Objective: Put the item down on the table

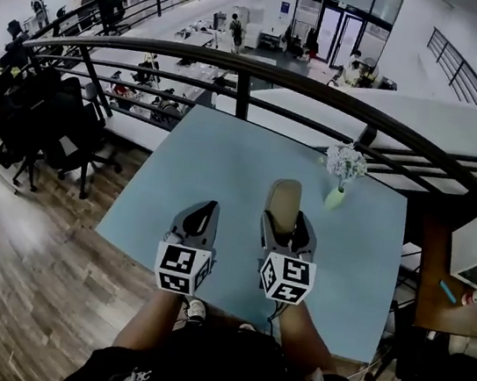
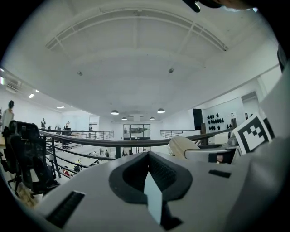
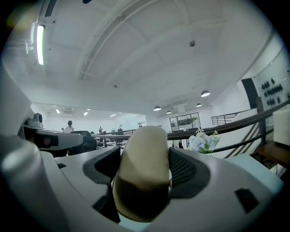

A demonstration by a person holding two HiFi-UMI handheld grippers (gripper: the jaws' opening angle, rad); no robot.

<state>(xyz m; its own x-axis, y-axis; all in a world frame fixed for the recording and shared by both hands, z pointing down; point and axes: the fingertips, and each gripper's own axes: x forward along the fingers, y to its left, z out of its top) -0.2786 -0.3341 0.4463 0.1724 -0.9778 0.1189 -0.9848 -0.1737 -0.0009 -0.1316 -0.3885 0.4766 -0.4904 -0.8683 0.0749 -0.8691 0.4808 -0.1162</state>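
A beige oblong item (image 1: 285,203) with a darker tan end sticks forward out of my right gripper (image 1: 285,223), which is shut on it above the light blue table (image 1: 225,161). In the right gripper view the item (image 3: 142,172) fills the gap between the two black pads (image 3: 183,170) of my right gripper (image 3: 145,154). My left gripper (image 1: 207,212) hovers beside it on the left, shut with nothing in it. In the left gripper view my left gripper (image 2: 147,156) has its jaws meeting at the tip, and the item (image 2: 181,146) shows at the right.
A small vase of pale flowers (image 1: 344,170) stands on the table just right of and beyond the item, and shows as the flowers (image 3: 201,141) in the right gripper view. A dark railing (image 1: 239,70) runs behind the table. Office chairs (image 1: 45,121) stand left, a desk (image 1: 466,272) right.
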